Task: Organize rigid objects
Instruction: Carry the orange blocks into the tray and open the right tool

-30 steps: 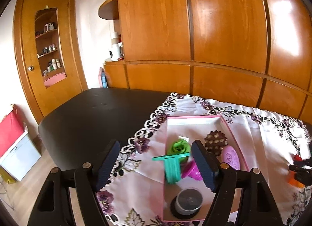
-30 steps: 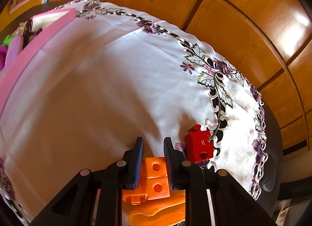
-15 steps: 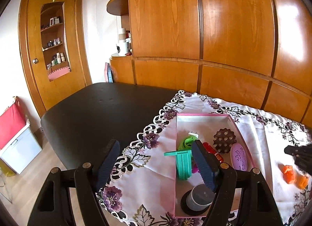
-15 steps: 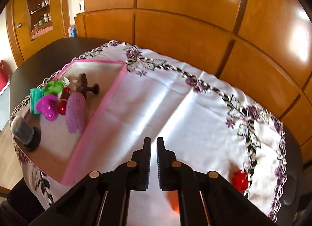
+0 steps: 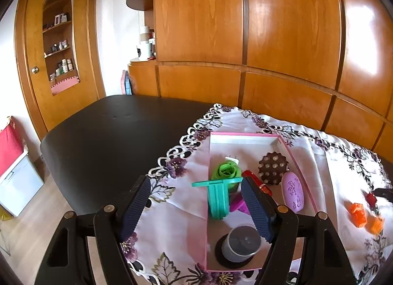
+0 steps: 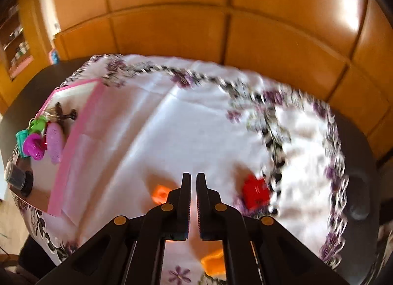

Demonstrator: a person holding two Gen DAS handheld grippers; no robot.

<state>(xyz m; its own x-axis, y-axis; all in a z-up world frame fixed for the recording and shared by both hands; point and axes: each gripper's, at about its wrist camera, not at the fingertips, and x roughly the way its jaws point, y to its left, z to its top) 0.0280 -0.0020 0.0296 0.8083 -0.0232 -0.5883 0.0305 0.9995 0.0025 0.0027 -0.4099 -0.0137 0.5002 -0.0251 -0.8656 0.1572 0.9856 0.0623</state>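
Right gripper (image 6: pixel 193 201) had backed off from the orange blocks (image 6: pixel 161 192), fingers nearly closed, holding nothing. Red block (image 6: pixel 255 190) lay lower right, orange ones low centre, all on the surface outside the pink box (image 5: pixel 293 159). Blocks looked light, stiff; pinch flat sides. Box held brush, cup, clips. Left gripper (image 5: pixel 196 208) was wide, empty.

The cloth (image 5: pixel 316 162) was white with purple flowers and dark leaves along its edge. The box (image 5: pixel 246 134) was pink, one block (image 6: pixel 255 190) red, another block (image 5: pixel 358 214) orange.
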